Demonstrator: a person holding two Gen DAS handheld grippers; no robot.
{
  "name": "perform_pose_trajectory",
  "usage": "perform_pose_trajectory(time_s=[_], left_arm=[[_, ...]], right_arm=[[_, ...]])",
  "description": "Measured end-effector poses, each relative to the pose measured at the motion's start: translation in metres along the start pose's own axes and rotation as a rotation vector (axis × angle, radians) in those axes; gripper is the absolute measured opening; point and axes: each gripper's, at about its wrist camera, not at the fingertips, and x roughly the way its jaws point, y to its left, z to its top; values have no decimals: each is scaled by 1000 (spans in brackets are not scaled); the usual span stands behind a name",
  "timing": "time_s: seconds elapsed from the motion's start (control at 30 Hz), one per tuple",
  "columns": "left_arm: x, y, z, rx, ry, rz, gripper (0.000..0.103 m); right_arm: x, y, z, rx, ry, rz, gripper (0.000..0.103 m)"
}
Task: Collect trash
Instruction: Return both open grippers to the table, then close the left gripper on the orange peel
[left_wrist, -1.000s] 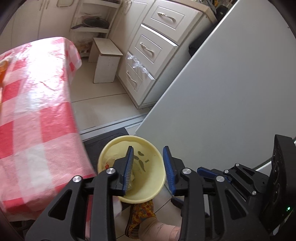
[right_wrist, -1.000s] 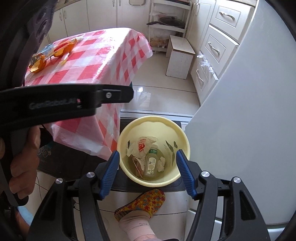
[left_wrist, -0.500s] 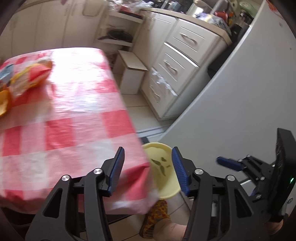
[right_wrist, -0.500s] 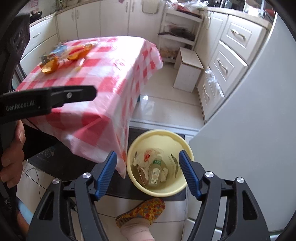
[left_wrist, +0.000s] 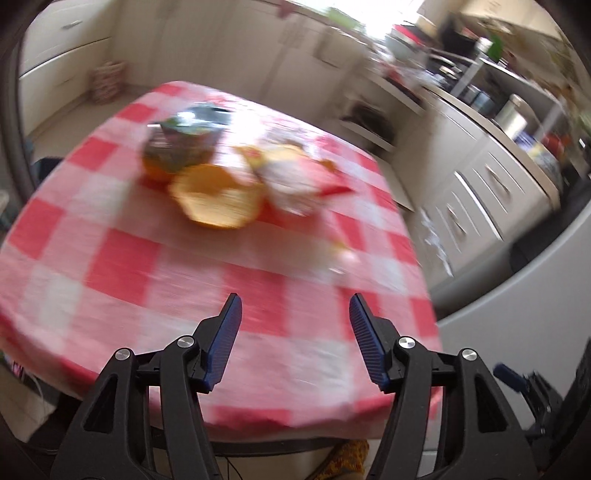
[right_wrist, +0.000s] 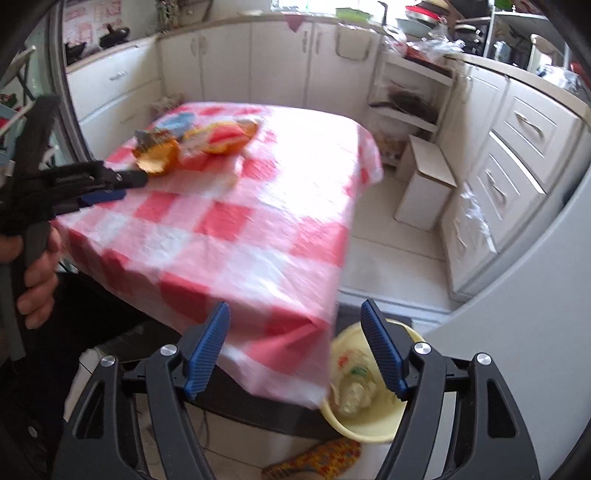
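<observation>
A: Where is the trash found, taking the checked table (right_wrist: 258, 221) as the landmark?

B: A small heap of wrappers (left_wrist: 295, 181) and an orange crinkled cup (left_wrist: 216, 201) is seen on the table's far half, toward its left edge in the right wrist view. A dark foil bag (left_wrist: 181, 147) lies just behind the cup. The yellow bin (right_wrist: 369, 413), already holding scraps, is placed on the floor under the table's near right corner.

A: How is the heap judged to handle?

B: It is judged light, thin and crushable, likely a little slippery. The cup's raised rim or a wrapper's loose edge is suggested as the place to be pinched; a flat face would probably slide.

A: And the tongs?

B: The left gripper (left_wrist: 295, 317) is held above the table's near part, its jaws parted about halfway and just opened wider; nothing is seen between them. The right gripper (right_wrist: 295, 332) is held over the table's near corner, jaws spread wide and likewise just widened, with nothing gripped or touched.
</observation>
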Motion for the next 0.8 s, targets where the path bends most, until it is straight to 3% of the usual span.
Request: perform_pose_trajectory(time_s=[0.33,0.7,0.77,0.8], left_arm=[[26,59,40,-139,-33,99,58],[68,67,73,-136,-38,146,58],[73,66,79,-128,-40,152,46],[75,66,82,-117,-37,159,26]], right_arm=[[19,32,21,-23,-30,48,71],[46,39,50,2,-57,68,71],[54,40,58,13,-59,76,71],[57,40,60,20,-58,81,71]])
